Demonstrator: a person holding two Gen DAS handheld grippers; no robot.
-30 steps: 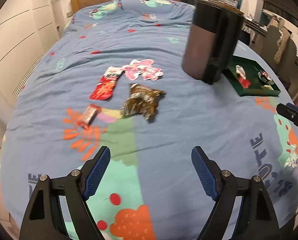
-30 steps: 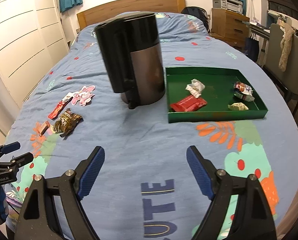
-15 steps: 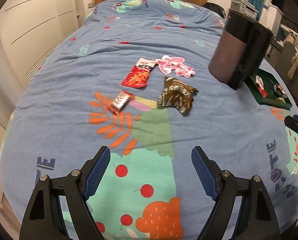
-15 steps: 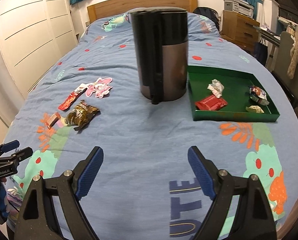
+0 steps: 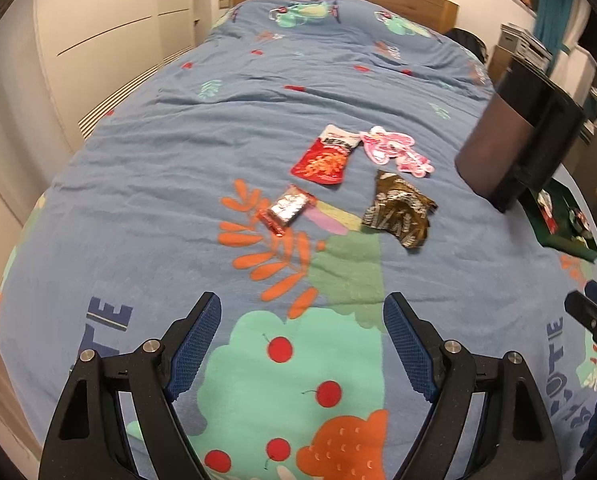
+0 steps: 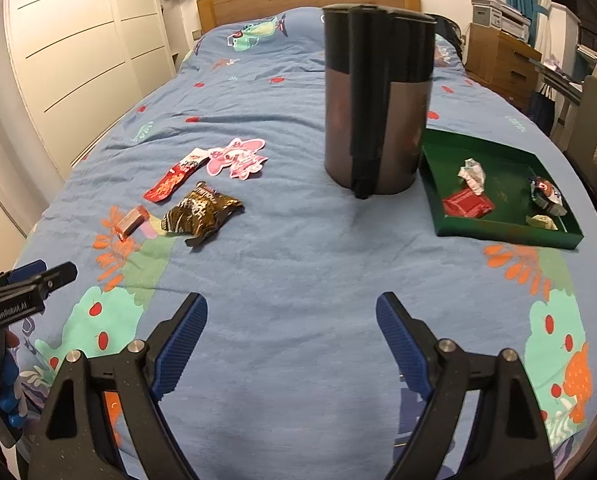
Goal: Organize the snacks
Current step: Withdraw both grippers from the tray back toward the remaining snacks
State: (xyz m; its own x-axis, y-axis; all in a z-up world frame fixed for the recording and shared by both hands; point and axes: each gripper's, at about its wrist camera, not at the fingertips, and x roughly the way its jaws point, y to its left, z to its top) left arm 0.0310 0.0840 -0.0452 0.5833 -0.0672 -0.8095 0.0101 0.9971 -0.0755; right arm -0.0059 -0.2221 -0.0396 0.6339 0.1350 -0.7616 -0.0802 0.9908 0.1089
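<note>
— Both of your jaws, how do they stand?

— Spread wide, both sets, with nothing between the blue pads. My left gripper (image 5: 300, 344) hovers over the foot end of the bed (image 5: 146, 184), above the printed cherries. My right gripper (image 6: 292, 338) hangs over plain blue cover, also at the foot end.

— Where are the snacks?

— Four lie loose toward the bed's left side, ahead of my left gripper. A small silver-and-red bar (image 5: 288, 210) is nearest, on the orange leaf print. Just beside it to the right is a crumpled brown packet (image 5: 398, 210). Beyond those, a red pouch (image 5: 325, 160) touches a pink character-shaped packet (image 5: 394, 152).

— And the rest?

— In the green tray (image 6: 502, 234) near the bed's right edge: a red wrapper (image 6: 467, 204), a crumpled white wrapper (image 6: 473, 174), a dark twisted wrapper (image 6: 546, 196), and a small pale one (image 6: 542, 222) at the near right corner.

— Anything between them?

— A tall black-and-grey bin (image 6: 376, 96) stands upright, just beside the tray's left wall.
</note>
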